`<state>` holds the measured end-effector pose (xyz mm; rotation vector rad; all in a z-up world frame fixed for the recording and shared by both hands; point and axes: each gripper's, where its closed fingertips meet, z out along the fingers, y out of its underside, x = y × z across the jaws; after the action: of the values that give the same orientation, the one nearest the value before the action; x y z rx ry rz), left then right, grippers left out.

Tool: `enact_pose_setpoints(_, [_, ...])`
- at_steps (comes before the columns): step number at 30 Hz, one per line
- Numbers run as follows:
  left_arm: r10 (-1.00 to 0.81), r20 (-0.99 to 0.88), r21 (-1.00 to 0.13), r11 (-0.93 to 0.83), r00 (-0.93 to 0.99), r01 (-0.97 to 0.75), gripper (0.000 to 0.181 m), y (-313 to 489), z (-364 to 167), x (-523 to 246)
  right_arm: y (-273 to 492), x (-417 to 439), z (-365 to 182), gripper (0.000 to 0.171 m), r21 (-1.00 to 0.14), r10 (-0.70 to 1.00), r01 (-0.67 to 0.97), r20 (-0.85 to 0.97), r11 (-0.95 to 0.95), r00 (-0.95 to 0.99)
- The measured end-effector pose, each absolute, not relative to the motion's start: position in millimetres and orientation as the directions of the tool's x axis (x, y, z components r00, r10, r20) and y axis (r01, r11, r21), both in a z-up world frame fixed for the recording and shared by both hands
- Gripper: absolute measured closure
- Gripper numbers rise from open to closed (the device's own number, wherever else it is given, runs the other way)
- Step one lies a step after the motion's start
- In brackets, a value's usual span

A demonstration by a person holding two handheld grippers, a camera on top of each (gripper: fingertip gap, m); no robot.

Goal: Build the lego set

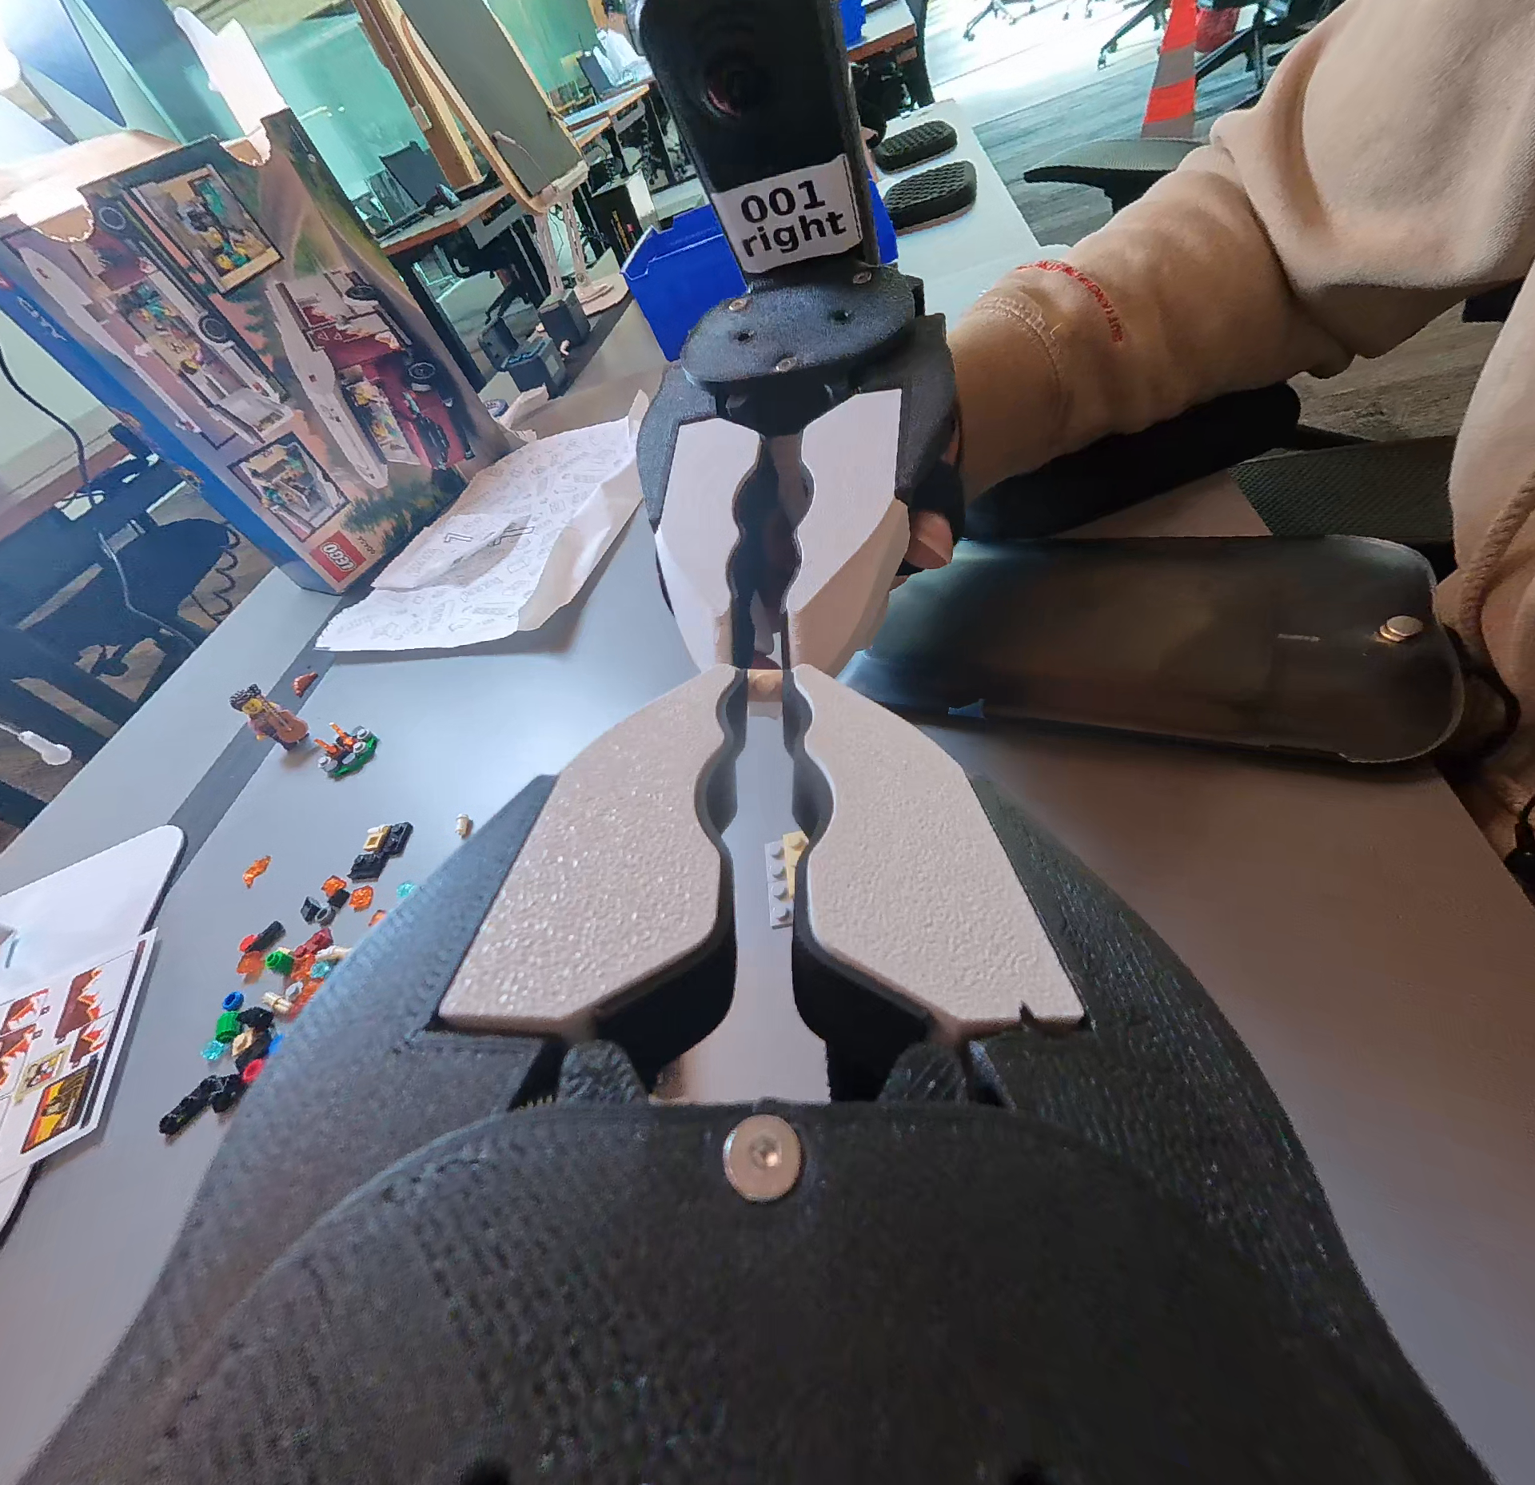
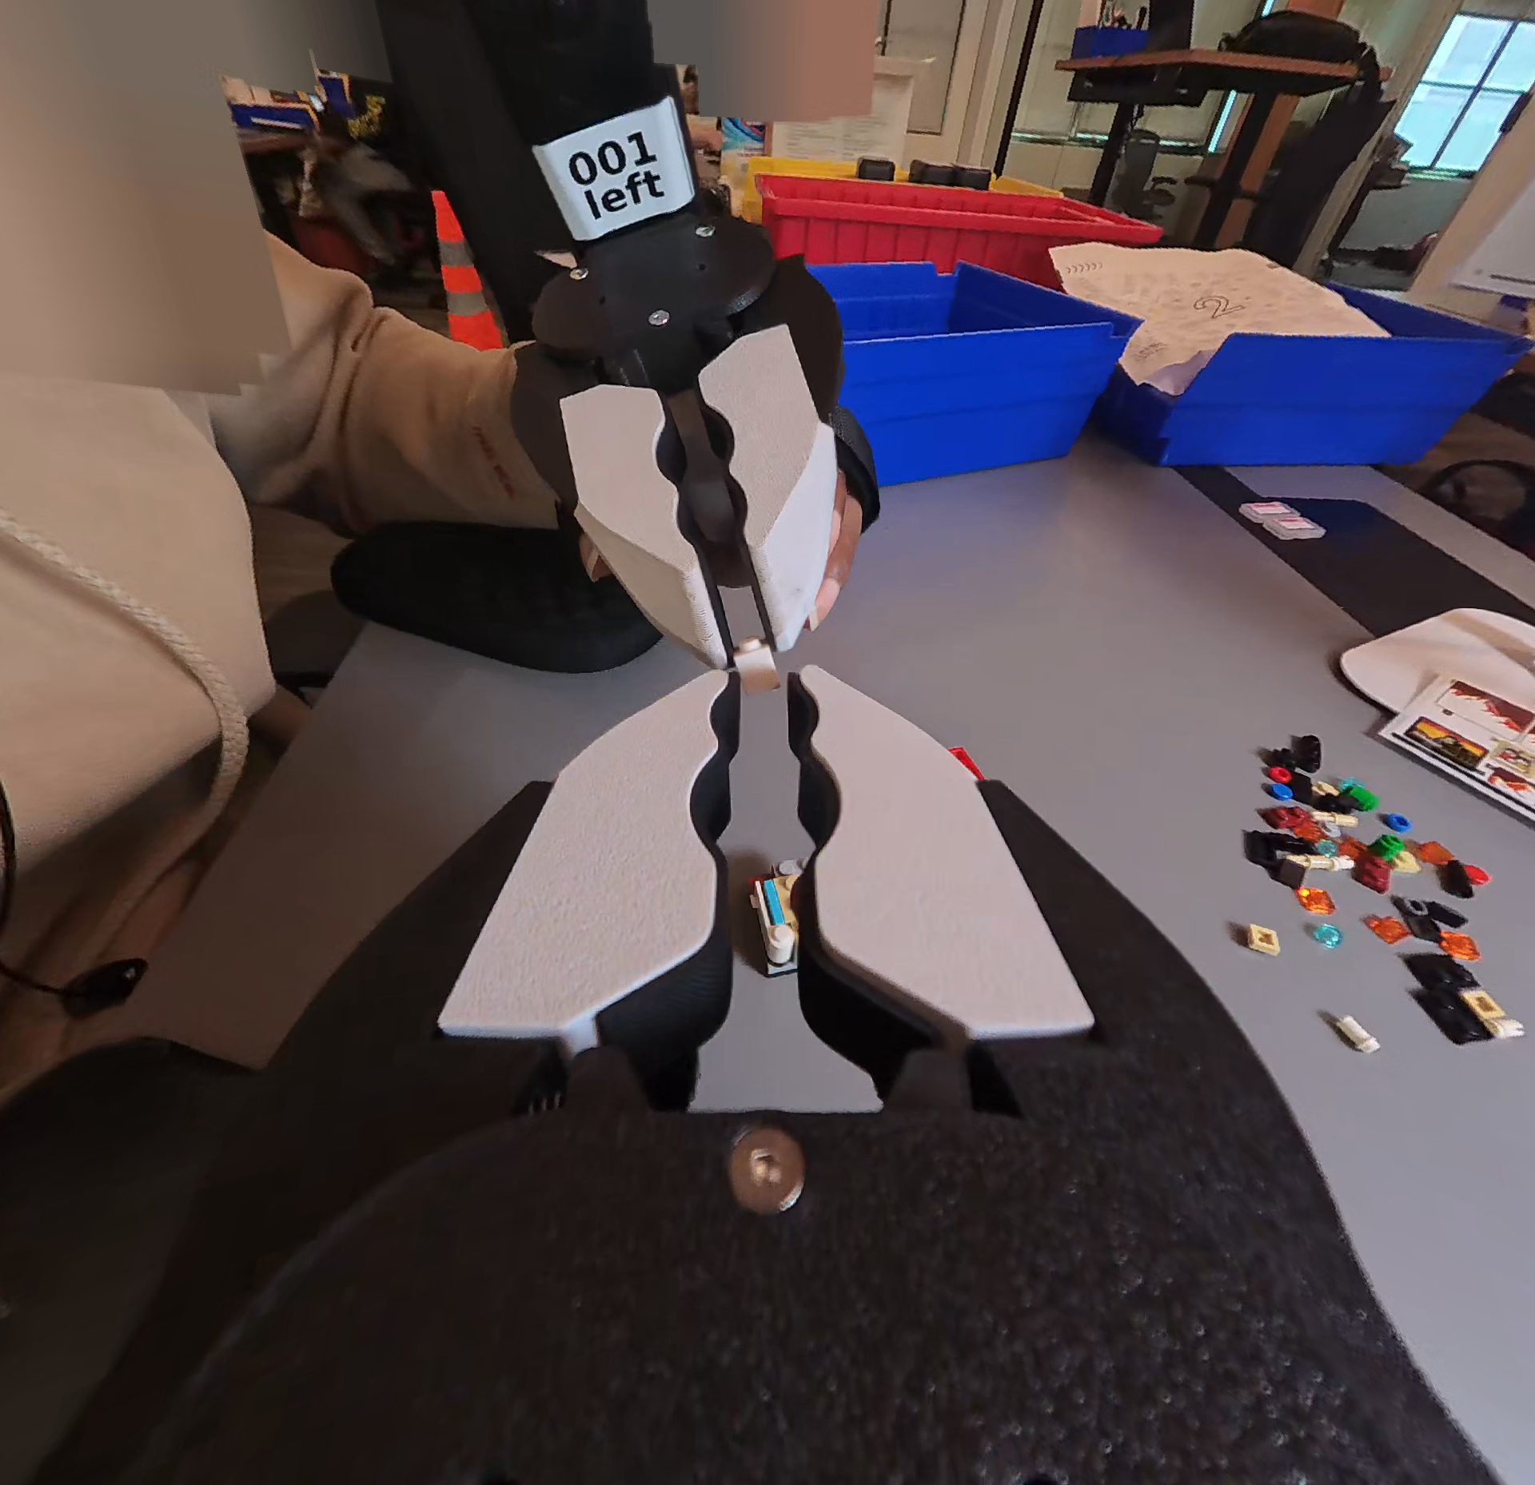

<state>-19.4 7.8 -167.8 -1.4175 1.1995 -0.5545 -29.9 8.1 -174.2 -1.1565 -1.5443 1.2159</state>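
My left gripper (image 1: 764,679) is shut on a small white brick (image 2: 757,671), held a little above the grey table (image 2: 1080,615). It also shows in the right wrist view (image 2: 752,652). My right gripper (image 2: 757,683) faces it tip to tip. Its jaws stand slightly apart on either side of the brick, with a gap at one side. The right gripper also shows in the left wrist view (image 1: 760,656). A small assembly of a grey plate with white, light blue and tan parts (image 2: 777,914) lies on the table below both grippers, and between my left fingers in the left wrist view (image 1: 782,872).
Loose small pieces (image 2: 1370,847) lie scattered beside a sticker sheet (image 2: 1478,739) and a white tray (image 2: 1429,656). A minifigure (image 1: 270,718) and a campfire build (image 1: 347,749) stand near the set box (image 1: 232,349) and a paper bag (image 1: 498,532). Blue bins (image 2: 955,366) and a red bin (image 2: 914,216) stand behind. My two grippers' fingertips are within a few centimetres of each other. Between my right fingertips and the campfire build (image 1: 347,749) there is roughly 30 cm.
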Motion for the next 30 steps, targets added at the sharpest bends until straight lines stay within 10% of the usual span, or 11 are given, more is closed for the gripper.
enact_pose_setpoints(21, [-0.896, -0.248, -0.932, 0.116, 0.369, -0.344, 0.173, 10, -171, -22, 9, -31, -178, 0.163, -0.977, 0.973, 0.179, 0.074, 0.115, -0.22])
enact_pose_setpoints(30, [-0.928, -0.054, -0.834, -0.162, 0.369, -0.528, 0.173, 17, -232, -39, 33, -17, -255, 0.14, -0.81, 0.965, 0.55, 0.071, 0.204, -0.252])
